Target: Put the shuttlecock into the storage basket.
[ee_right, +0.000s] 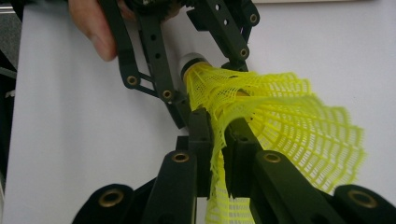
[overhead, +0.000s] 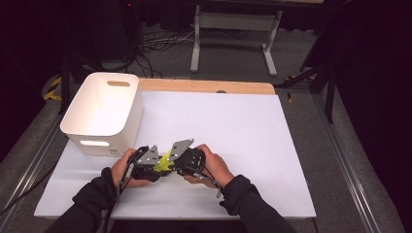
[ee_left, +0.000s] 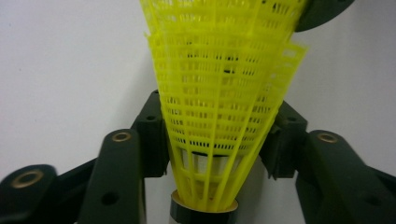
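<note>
Gripping a yellow plastic mesh shuttlecock (ee_right: 261, 107) between two tools above the white tabletop (overhead: 243, 131).
Right tool (ee_right: 218, 140) pinches its skirt; left tool (ee_left: 219, 135) clasps its narrow end.

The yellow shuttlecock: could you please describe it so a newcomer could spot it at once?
Start at the white bin on the white table, then look to the near edge, where two hands meet. Between the left gripper and right gripper sits the yellow shuttlecock, a bright net skirt, the one coloured thing amid black jaws.

Black tools (overhead: 163, 165) (brass rivets), dark sleeves (overhead: 92, 199).
</note>
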A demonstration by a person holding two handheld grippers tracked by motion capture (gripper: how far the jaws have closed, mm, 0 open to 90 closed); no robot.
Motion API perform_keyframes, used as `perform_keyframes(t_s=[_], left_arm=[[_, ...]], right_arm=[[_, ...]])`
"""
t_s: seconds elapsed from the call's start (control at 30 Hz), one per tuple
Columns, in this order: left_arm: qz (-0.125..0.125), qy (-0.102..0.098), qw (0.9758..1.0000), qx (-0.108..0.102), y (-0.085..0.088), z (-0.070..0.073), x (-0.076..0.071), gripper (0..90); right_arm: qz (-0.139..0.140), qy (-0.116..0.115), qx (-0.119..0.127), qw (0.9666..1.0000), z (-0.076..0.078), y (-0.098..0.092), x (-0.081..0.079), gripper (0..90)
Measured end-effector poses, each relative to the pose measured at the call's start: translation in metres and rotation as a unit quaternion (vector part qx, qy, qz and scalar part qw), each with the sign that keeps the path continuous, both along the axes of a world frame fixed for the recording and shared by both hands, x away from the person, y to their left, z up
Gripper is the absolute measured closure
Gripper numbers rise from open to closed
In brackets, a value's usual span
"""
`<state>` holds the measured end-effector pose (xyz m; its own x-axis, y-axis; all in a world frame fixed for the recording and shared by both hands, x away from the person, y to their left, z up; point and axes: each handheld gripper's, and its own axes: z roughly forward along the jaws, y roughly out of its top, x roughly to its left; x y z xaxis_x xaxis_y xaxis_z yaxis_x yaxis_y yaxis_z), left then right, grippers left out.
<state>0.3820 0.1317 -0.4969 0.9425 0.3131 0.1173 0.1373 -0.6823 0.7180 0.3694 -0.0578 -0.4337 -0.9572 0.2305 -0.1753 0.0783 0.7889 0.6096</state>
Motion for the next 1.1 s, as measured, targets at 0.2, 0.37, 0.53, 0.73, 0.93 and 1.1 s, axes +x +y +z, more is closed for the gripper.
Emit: perform_keyframes(t_s=[0.2,0.37,0.53,0.73,0.93,1.1], left_arm=[[0.005,-0.061,0.9961,-0.063,0.008,0.009,-0.007,56.5],[0.002,-0.095,0.9904,-0.1,0.011,0.016,-0.015,57.9],[-0.006,-0.101,0.9879,-0.117,0.011,0.017,-0.019,58.7],[-0.012,-0.109,0.986,-0.126,0.011,0.02,-0.024,59.0],[-0.014,-0.112,0.985,-0.13,0.011,0.021,-0.026,59.1],[-0.014,-0.115,0.9844,-0.132,0.011,0.022,-0.027,59.0]], right_arm=[[-0.005,-0.007,0.013,0.9999,0.011,-0.007,0.0,81.4],[-0.011,-0.01,0.028,0.9995,0.023,-0.013,-0.002,77.4],[-0.012,-0.014,0.029,0.9994,0.03,-0.015,-0.007,61.2],[-0.02,-0.024,0.015,0.9994,0.035,-0.017,-0.011,46.7],[-0.043,-0.03,0.026,0.9983,0.041,-0.025,-0.012,31.4],[-0.052,-0.036,0.031,0.9975,0.045,-0.032,-0.015,27.9]])
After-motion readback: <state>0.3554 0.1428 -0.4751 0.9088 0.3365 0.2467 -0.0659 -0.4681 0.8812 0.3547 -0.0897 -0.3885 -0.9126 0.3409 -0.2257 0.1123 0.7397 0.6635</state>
